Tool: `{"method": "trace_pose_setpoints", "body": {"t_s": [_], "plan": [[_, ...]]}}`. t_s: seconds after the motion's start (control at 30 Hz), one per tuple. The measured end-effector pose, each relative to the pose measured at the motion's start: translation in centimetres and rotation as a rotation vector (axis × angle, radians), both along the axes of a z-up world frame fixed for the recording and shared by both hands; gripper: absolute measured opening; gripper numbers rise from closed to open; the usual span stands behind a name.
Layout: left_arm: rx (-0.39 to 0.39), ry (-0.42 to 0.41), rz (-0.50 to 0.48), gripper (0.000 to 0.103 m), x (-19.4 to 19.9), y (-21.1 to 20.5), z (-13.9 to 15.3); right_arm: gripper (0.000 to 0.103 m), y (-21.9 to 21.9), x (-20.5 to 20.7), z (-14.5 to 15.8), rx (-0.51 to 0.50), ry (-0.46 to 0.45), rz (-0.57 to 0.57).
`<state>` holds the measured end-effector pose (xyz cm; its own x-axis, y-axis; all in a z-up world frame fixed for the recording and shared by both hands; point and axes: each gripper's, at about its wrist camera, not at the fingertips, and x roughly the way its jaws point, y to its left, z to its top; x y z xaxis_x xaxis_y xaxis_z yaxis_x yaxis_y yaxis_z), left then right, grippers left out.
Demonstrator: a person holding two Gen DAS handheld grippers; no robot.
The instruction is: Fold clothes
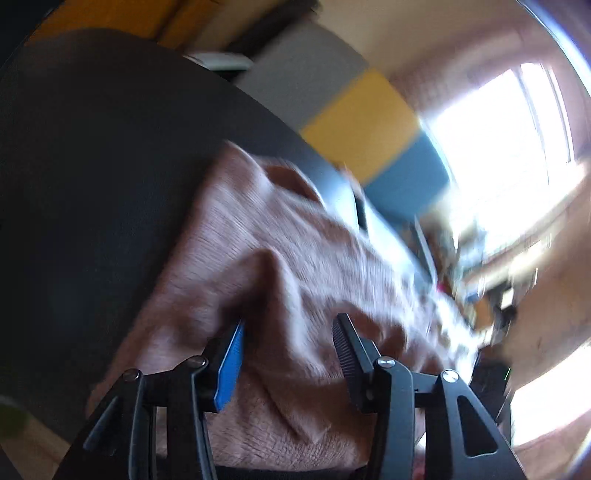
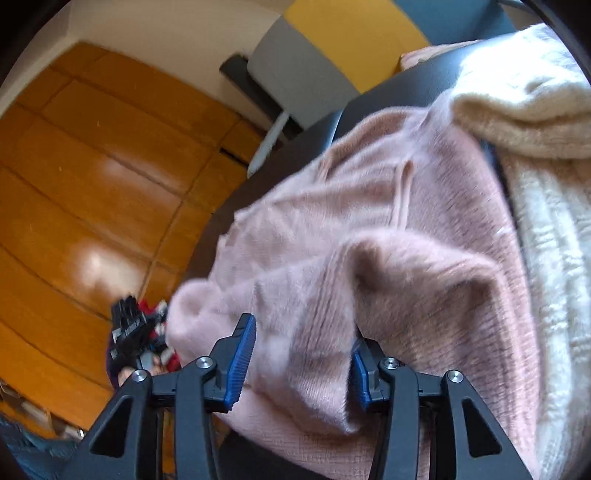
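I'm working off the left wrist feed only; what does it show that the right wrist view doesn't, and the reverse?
Left wrist only: a bright window and a wide bare stretch of the dark table.
Right wrist only: a cream knit beside the pink sweater, and the wooden floor.
Both: the pink sweater bunched between an open gripper, left gripper, right gripper, and coloured wall panels.

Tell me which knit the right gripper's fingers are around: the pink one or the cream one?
The pink sweater; a ridge of it sits between the open right gripper. The cream knit lies beyond, at the far right, untouched.
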<state>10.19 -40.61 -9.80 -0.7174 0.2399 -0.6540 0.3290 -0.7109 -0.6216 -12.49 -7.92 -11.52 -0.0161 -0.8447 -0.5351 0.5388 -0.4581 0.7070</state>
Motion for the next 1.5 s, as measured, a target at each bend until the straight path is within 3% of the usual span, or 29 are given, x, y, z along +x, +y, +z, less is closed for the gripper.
{"method": "trace_pose_setpoints", "body": {"t_s": [0.07, 0.13, 0.17, 0.2, 0.3, 0.43, 0.53, 0.57, 0.6, 0.63, 0.7, 0.77, 0.9, 1.0, 1.13, 1.27, 1.5], "plan": [[-0.018, -0.037, -0.063, 0.033, -0.8, 0.7, -0.2, 0.033, -0.2, 0.8, 0.4, 0.051, 0.048, 0.043], [0.014, -0.021, -0.043, 0.017, -0.9, 0.2, -0.1, 0.02, -0.3, 0.7, 0.5, 0.072, 0.079, 0.059], [0.03, -0.013, -0.034, 0.012, -1.0, -0.1, -0.1, 0.01, -0.3, 0.4, 0.6, 0.072, 0.084, 0.057], [0.073, 0.022, -0.018, 0.011, -0.9, -0.8, 0.1, 0.007, -0.3, 0.1, 0.6, 0.068, 0.084, 0.052], [0.243, 0.176, -0.011, 0.008, -1.3, -2.9, 1.0, 0.007, -0.6, -1.0, 1.7, -0.02, 0.068, 0.06], [0.365, 0.313, 0.065, 0.008, -2.7, -5.8, 1.5, 0.007, -0.6, -4.1, 3.2, -0.165, 0.037, -0.015], [0.404, 0.306, 0.207, 0.008, -4.1, -8.3, 0.4, 0.007, -0.6, -7.1, 2.6, -0.197, -0.009, -0.115], [0.423, 0.295, 0.259, 0.015, -4.4, -9.1, -0.2, 0.01, -0.7, -8.1, 2.2, -0.203, -0.027, -0.15], [0.445, 0.274, 0.317, 0.028, -4.8, -9.9, -0.9, 0.013, -0.7, -9.0, 1.7, -0.207, -0.05, -0.187], [0.455, 0.254, 0.354, 0.031, -4.9, -10.5, -1.5, 0.015, -0.6, -9.8, 1.2, -0.21, -0.077, -0.217], [0.468, 0.215, 0.413, 0.034, -5.0, -11.4, -2.4, 0.03, -0.3, -10.4, 0.5, -0.203, -0.09, -0.244], [0.42, 0.186, 0.416, 0.035, -4.8, -11.5, -2.4, 0.034, 0.0, -10.6, 0.1, -0.19, -0.088, -0.257], [0.191, 0.081, 0.328, 0.037, -4.5, -10.1, -0.8, 0.046, 1.1, -9.5, 0.7, -0.153, -0.029, -0.239], [0.001, 0.002, 0.236, 0.044, -4.7, -8.2, 0.4, 0.048, 2.2, -8.7, 2.0, -0.07, 0.067, -0.224], [-0.223, -0.08, 0.115, 0.047, -6.1, -5.6, 1.5, 0.054, 1.4, -9.0, 3.3, 0.062, 0.205, -0.191], [-0.314, -0.099, 0.042, 0.047, -7.0, -5.0, 1.9, 0.056, -0.9, -10.5, 3.6, 0.187, 0.293, -0.153], [-0.364, -0.145, -0.085, 0.05, -11.0, -5.0, 1.7, 0.056, -3.9, -13.0, 1.8, 0.255, 0.244, -0.02]]}}
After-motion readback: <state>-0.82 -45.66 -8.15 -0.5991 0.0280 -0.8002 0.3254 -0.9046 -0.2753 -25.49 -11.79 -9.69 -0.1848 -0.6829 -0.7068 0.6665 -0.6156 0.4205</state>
